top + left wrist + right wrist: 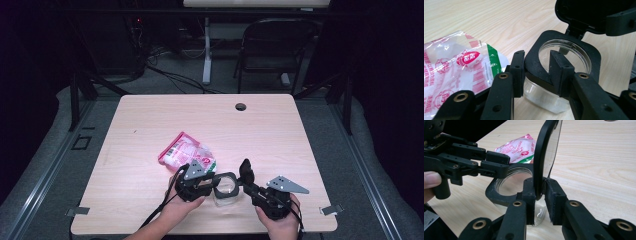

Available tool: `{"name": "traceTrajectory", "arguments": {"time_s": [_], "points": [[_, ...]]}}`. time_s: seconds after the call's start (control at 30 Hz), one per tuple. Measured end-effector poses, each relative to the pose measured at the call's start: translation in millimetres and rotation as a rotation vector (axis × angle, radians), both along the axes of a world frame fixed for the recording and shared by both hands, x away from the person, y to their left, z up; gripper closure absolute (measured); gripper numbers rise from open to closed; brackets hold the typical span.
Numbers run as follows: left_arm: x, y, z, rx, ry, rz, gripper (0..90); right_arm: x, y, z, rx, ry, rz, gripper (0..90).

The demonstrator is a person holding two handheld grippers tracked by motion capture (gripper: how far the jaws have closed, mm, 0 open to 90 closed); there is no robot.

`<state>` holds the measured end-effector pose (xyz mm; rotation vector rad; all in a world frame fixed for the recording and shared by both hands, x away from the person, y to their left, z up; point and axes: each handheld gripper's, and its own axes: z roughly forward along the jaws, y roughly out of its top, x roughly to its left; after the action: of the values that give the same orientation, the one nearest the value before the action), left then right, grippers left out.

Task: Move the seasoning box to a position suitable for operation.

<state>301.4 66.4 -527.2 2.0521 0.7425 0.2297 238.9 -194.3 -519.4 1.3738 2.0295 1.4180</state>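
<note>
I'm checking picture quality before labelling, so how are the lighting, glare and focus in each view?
High view: the pale wooden table is evenly lit and the room around it is nearly black. Left gripper view: soft glare on the pink and white plastic packet; the near black fingers are slightly soft. Right gripper view: the clear plastic container's black hinged lid is sharp; the far table looks washed out.

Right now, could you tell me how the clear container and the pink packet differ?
The clear container is rigid with a black rim and an open hinged lid; the pink packet is soft printed plastic. The container is clamped by the left gripper, while the packet lies flat, ungripped. Both rest on the table.
</note>
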Motion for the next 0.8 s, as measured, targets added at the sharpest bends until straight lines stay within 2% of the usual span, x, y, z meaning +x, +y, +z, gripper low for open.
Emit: {"name": "traceTrajectory", "arguments": {"time_s": [0.27,0.47,0.6,0.73,0.8], "points": [[-1.2,1.1,-0.3,-0.004,0.005,-0.007,63.5,9.8,-1.6,0.4,0.013,0.001,-0.01,80.0],[-5.4,4.2,0.9,-0.013,-0.003,-0.04,60.9,23.7,-4.6,-0.7,0.008,-0.002,-0.014,79.2],[-8.0,6.8,1.7,-0.031,-0.005,-0.045,60.4,32.3,-5.7,-1.1,0.006,-0.005,-0.006,77.4],[-6.7,6.2,-0.1,-0.051,0.022,-0.041,59.9,39.3,-4.6,-1.8,0.006,-0.004,0.003,78.5],[-8.0,5.7,-0.7,-0.056,0.021,-0.035,59.8,42.5,-3.8,-2.3,0.008,-0.003,0.009,79.1]]}}
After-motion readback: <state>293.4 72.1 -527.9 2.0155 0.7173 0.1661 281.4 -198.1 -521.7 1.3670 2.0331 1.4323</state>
